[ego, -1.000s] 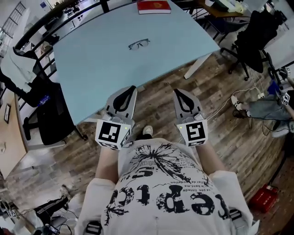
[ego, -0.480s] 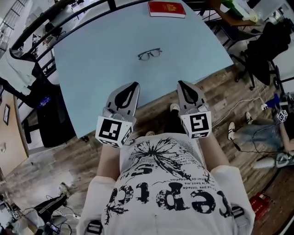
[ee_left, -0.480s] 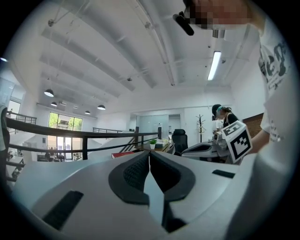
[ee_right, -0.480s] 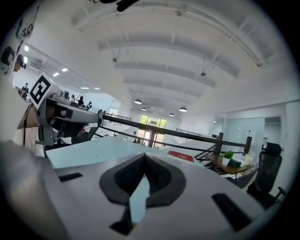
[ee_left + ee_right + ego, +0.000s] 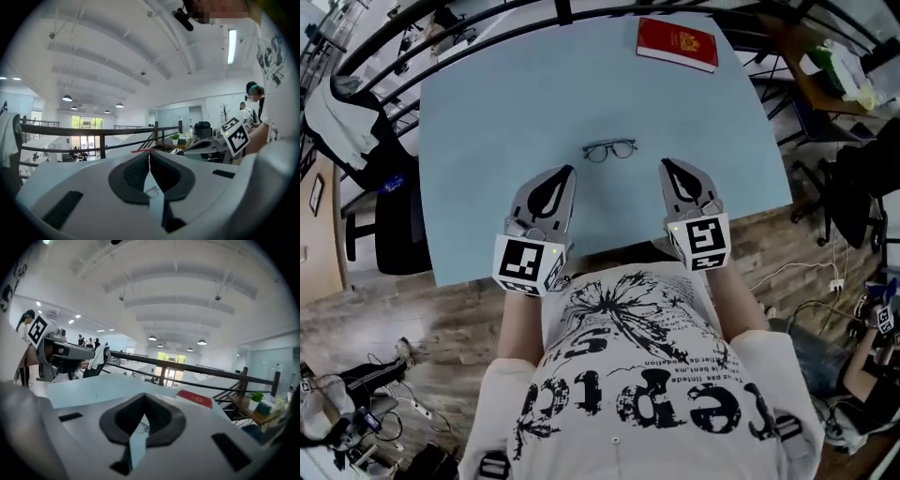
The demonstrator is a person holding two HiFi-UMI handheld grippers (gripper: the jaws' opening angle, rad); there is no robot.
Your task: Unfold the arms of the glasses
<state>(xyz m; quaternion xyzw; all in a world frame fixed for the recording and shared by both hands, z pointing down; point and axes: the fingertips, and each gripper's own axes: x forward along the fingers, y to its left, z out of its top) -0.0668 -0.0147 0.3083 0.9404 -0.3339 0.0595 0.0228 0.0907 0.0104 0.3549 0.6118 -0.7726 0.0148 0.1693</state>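
The pale blue table [image 5: 487, 141] fills the upper part of the head view, and you stand at its near edge with both grippers reaching over it. A red book [image 5: 677, 43] lies at the far right corner, well apart from everything else on the top. A black railing [image 5: 487, 14] curves behind the far edge. To your left a black chair [image 5: 394, 225] stands beside the table, with a white garment [image 5: 342, 112] draped further back. A cluttered wooden desk [image 5: 825, 66] sits off to the right, above the wood-plank floor [image 5: 412, 319]. Only bare tabletop lies between your gripper tips and the glasses [image 5: 609, 150].

Your left gripper [image 5: 565, 172] has its jaws pressed together. In the left gripper view the two dark pads meet in a thin line with nothing held between them. Your right gripper [image 5: 666, 165] is the same, tips closed and empty. Both point forward over the near part of the table, roughly parallel, and their marker cubes [image 5: 530, 265] sit close to your shirt [image 5: 637, 375]. Neither gripper touches the glasses.

The glasses rest flat on the table near its middle, just beyond and between the two gripper tips, slightly nearer the left one. They have a thin dark frame with two clear lenses side by side, running left to right across your view. The arms are too small to make out, so you cannot tell from here how they are folded.
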